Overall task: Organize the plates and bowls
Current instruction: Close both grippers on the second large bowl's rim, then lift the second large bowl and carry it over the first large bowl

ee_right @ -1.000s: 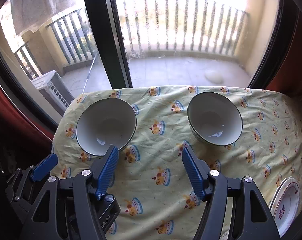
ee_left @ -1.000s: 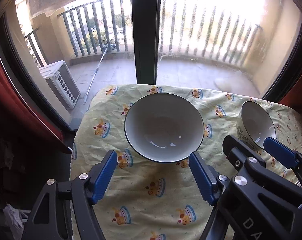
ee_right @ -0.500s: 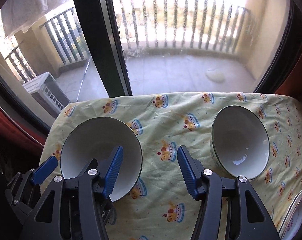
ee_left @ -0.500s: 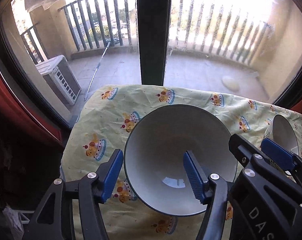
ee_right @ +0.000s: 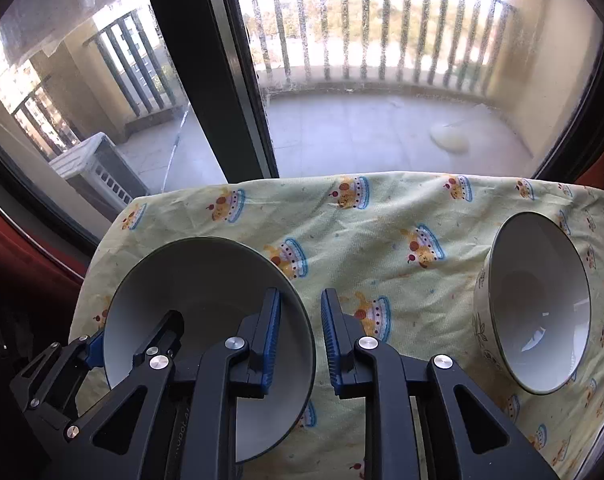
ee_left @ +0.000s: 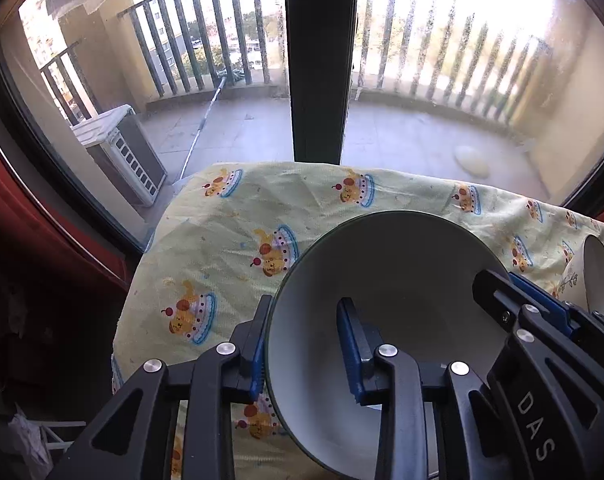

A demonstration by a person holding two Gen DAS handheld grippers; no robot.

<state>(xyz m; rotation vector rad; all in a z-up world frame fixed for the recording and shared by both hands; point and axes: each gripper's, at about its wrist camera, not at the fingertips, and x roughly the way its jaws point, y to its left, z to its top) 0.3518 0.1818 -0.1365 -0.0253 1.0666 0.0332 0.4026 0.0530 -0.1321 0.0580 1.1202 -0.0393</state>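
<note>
The surface [ee_right: 381, 220], draped in a yellow cartoon-print cloth, carries two bowls. The big white bowl [ee_left: 385, 280] sits near the surface's left edge; the smaller patterned bowl [ee_right: 535, 308] sits toward the right edge, well apart from it.

The step in hand looks like taking the big bowl by its rim so it can be nested with the other. To do it well, I'd say seat the rim deep between the pads, squeeze firmly, and lift level so the glazed wall doesn't slip.

The left tongs [ee_left: 303, 354] straddle the big bowl's near-left rim, one pad outside, one inside; the gap is narrow and they seem to pinch the wall. The right tongs [ee_right: 300, 342] stand slightly parted at that bowl's right rim, holding nothing; whether they touch it I cannot tell.
</note>
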